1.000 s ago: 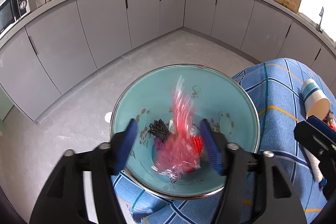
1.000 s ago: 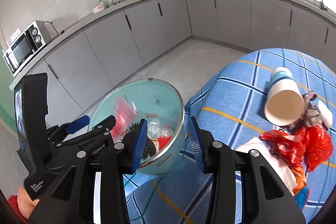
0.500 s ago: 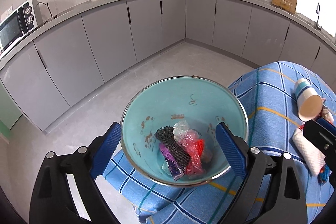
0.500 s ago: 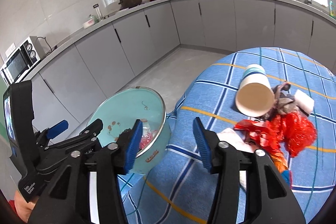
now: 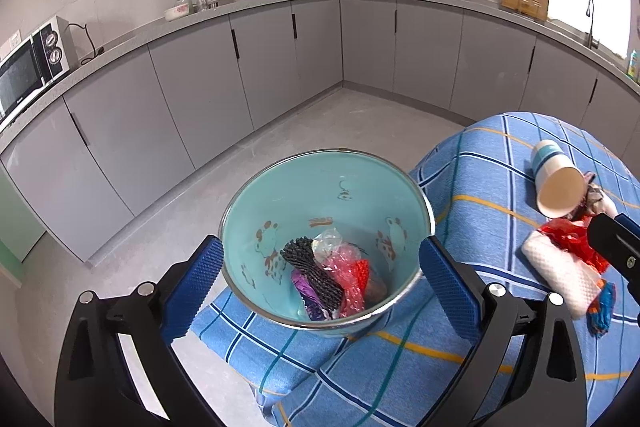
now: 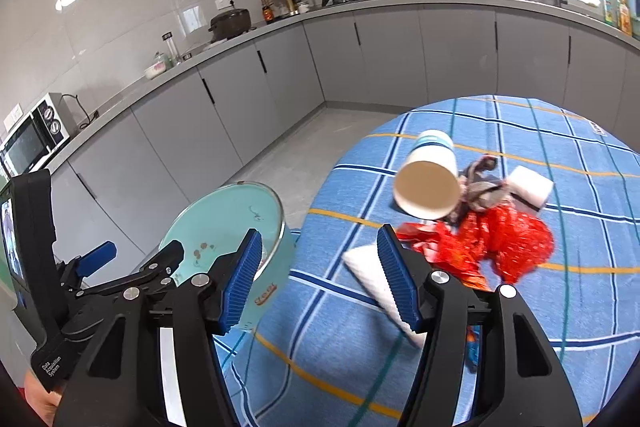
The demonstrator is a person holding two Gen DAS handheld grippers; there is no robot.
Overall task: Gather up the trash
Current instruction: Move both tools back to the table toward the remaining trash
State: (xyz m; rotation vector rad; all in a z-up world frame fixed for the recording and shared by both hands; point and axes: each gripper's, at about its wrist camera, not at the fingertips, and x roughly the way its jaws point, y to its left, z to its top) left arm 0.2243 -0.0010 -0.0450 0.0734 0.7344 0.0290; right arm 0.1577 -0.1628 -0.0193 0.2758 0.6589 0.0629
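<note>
While your left gripper (image 5: 320, 277) hangs over the teal bowl (image 5: 260, 195), its blue pads (image 5: 444, 277) are spread wide, one either side of the bowl's rim, gripping nothing. Bowl sits at the edge of the blue plaid cloth (image 5: 472, 183), table edge side, w/ grey floor beyond. Inside the bowl: black ridged piece (image 5: 312, 273), clear/pink crinkly wrapper (image 5: 346, 273), purple scrap (image 5: 304, 287), small red bit (image 5: 362, 269), all heaped at the near bottom, touching each other.

Your right gripper (image 6: 319, 277) is also open wide, empty, pads apart above the cloth betw. bowl and the trash pile. Its right pad overlaps the white textured pad (image 6: 368, 275) in the view; can't tell if touching, prob. just above it.

Trash still on the cloth, right of the bowl: paper cup (image 6: 428, 187) on its side, mouth toward you, white w/ teal band at base. Just behind it a grey-brown crumpled rag (image 6: 482, 183), and a white roll-like item (image 6: 530, 187) beside that. Red crinkled wrapper (image 6: 504, 243) lies bunched against the rag and cup, near the white pad. Blue/orange wrapper (image 5: 600, 307) at the pad's near end.

Left-wrist view catches the right gripper's black body at far right edge, over the red wrapper.
</note>
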